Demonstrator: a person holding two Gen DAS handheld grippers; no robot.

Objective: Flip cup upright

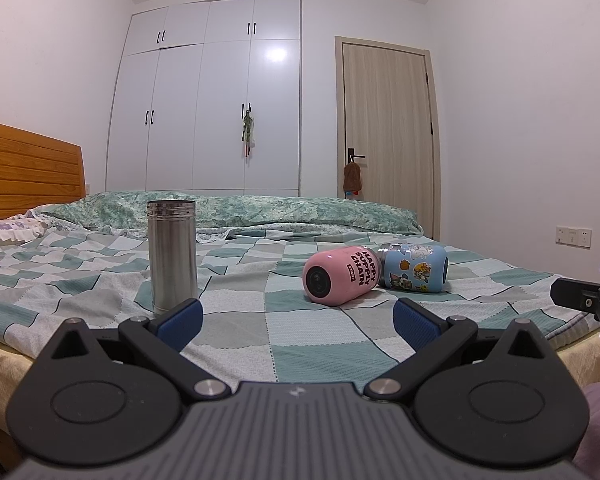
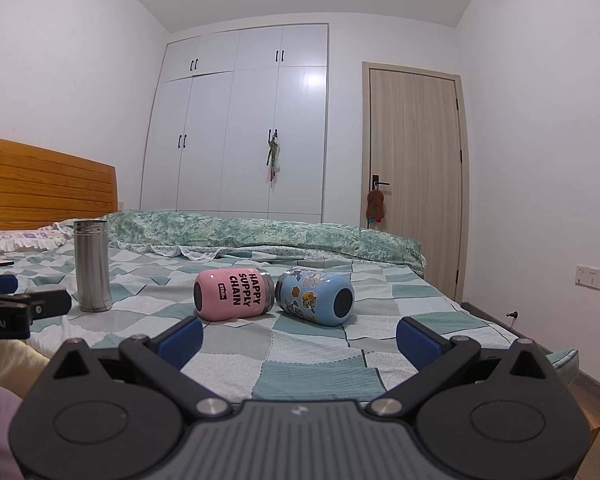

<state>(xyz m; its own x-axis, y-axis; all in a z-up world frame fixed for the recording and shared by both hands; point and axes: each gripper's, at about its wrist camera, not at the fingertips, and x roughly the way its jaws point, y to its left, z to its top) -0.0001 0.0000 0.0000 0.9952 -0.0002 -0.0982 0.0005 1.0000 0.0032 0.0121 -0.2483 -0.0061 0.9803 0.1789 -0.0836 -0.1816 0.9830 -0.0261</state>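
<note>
A pink cup point(image 1: 342, 274) point(image 2: 234, 294) marked "HAPPY SUPPLY CHAIN" lies on its side on the checked bedsheet. A blue cartoon-sticker cup point(image 1: 414, 268) point(image 2: 316, 296) lies on its side beside it, their mouth ends touching. A steel tumbler point(image 1: 172, 256) point(image 2: 92, 266) stands upright to the left. My left gripper point(image 1: 298, 322) is open and empty, short of the cups at the bed's near edge. My right gripper point(image 2: 300, 338) is open and empty, short of the cups.
The bed point(image 1: 260, 328) has a wooden headboard point(image 1: 24, 172) at the left and a rolled green quilt point(image 1: 260, 212) behind the cups. A white wardrobe point(image 1: 208, 100) and a wooden door point(image 1: 388, 120) stand at the far wall.
</note>
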